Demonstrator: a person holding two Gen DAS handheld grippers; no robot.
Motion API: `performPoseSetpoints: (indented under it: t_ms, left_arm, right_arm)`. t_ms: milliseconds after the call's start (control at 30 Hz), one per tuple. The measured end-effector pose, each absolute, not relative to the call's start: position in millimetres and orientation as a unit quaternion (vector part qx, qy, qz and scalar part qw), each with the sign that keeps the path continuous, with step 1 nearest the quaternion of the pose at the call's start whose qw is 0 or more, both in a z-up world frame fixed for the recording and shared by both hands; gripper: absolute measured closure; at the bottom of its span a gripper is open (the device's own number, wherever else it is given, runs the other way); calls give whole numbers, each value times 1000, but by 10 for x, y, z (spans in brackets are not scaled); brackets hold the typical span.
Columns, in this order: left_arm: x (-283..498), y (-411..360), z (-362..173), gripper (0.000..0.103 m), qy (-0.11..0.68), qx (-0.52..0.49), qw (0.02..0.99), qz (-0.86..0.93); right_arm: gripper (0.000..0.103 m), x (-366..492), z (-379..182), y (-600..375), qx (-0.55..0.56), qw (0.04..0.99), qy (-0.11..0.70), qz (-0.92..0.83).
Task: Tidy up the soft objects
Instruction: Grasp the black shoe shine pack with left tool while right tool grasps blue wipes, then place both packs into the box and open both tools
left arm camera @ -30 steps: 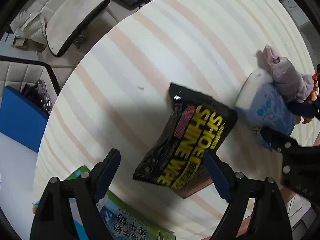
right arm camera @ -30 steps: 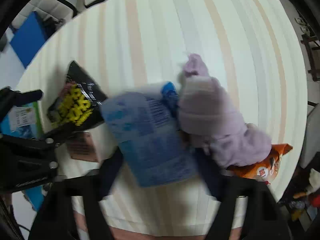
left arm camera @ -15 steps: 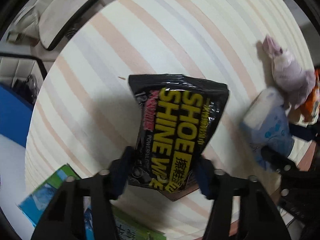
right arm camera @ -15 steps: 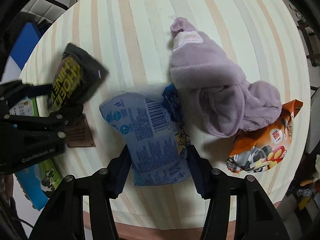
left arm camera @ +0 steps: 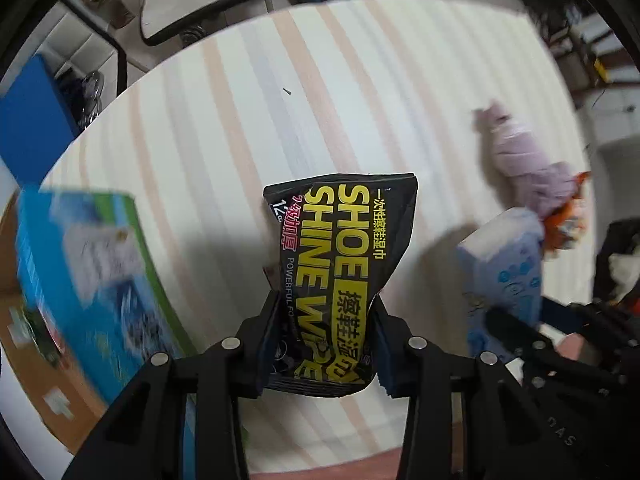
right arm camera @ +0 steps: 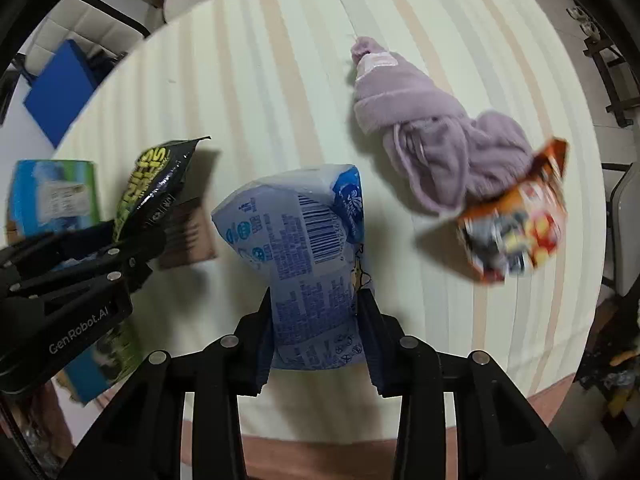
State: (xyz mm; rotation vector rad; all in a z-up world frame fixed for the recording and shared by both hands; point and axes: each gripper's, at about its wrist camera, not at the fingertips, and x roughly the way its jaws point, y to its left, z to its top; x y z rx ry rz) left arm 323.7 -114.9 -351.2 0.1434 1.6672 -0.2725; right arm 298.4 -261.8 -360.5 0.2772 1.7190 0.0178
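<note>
Left gripper [left arm camera: 324,344] was closing on the black crinkly shoe-wipe pouch [left arm camera: 340,264], pads pinching its lower end. Right gripper [right arm camera: 316,336] was squeezing shut on the pale blue plastic tissue pack [right arm camera: 304,248] (lilac fleece cloth [right arm camera: 424,136] at 1 o'clock on the striped tablecloth [right arm camera: 280,80]).

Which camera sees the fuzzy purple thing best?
The right wrist view: the purple fuzzy cloth lies whole and sharp on the striped table. In the left wrist view it is small, blurred, near the edge.

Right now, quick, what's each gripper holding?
Left gripper: fingers closing on the black shoe shine wipes pack.
Right gripper: fingers closing on the blue tissue pack.
</note>
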Motion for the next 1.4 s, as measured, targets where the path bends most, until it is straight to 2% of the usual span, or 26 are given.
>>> performPoseSetpoints:
  t_ms: [233,500,633,833,1067,1300,1400]
  left_arm:
    - [2917,-752,-2883,68,702,-7,700,-133]
    - [2543,433,-1916,68,634,-76,762,-106]
    - [2373,1163,-1729,68,624,-84,775,-59]
    - [2350,2118,-1938,68,639,-92,763,13]
    - [2402,2863,-2754,68,697,-107,706,71]
    - [2506,3091,-3225,68,729,-114,670,79]
    - [2537,3109,-3340,65,741,-111,658,71]
  right_arm:
    - [64,2592,-3009,-2474,143,673,725,33]
    - [64,2280,-2059,-1781,161,715,673,101]
    - [64,2194,-1771,-1054,164,721,657,151]
    - [64,2192,-1836,55,162,699,667,200]
    - [64,2308,-2465,933,172,677,695,171]
    - [64,2377,-3000,1339,173,665,714,132]
    - [64,2459,-3194,1356,177,659,721,125]
